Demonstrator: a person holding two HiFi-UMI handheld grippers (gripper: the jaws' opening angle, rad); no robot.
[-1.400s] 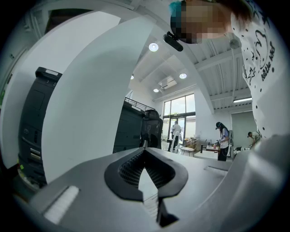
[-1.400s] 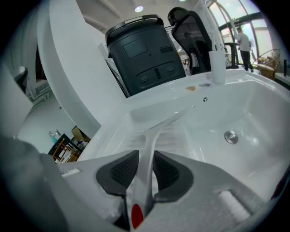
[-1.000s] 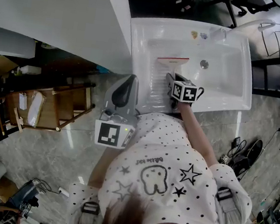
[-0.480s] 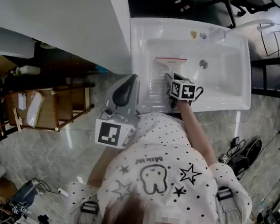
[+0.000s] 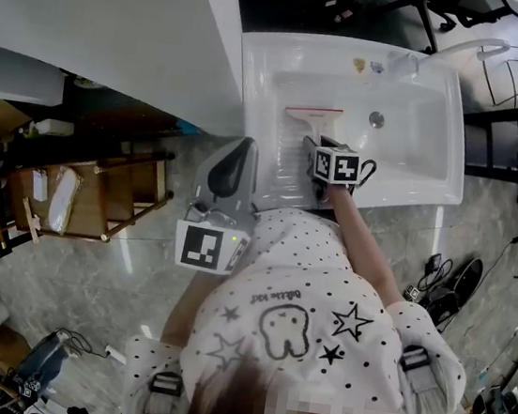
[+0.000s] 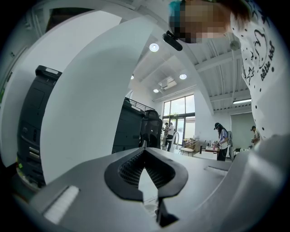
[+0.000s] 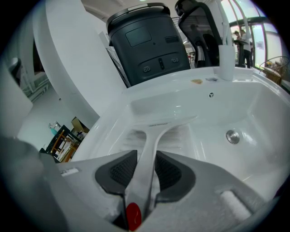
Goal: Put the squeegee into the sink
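Right gripper [image 7: 144, 156], jaws just opening around squeegee [image 7: 156, 129], grip hidden in head view

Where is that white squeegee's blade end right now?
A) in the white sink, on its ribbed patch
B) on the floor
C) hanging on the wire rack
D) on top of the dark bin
A: the squeegee lies inside the sink, its blade on the ribbed patch, left of the drain in the head view.
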